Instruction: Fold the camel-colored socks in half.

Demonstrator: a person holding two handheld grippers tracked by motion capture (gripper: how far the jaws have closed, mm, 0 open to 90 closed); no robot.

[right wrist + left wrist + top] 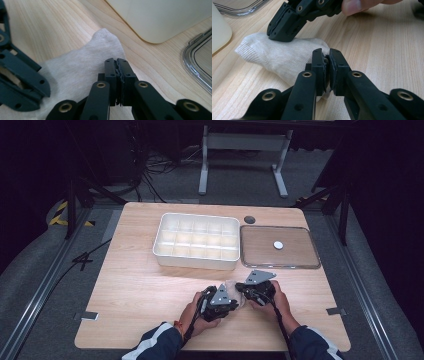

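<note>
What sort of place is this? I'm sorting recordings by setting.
Probably a lab recording rig, not a home: dark curtained surround, floor-level metal rails, loose cables on grey carpet, and one light wooden table.

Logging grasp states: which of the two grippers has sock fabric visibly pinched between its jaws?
The left gripper: cream sock shows between its jaws. The right gripper is shut, pressing on top.

from my grippers, the white divided tray (196, 241) blocks the way at twelve o'clock, and its clear lid (279, 247) lies flat at one o'clock, just beside it. bare table (135, 285) opens at nine and ten o'clock, and a narrower strip runs out at three o'clock.
</note>
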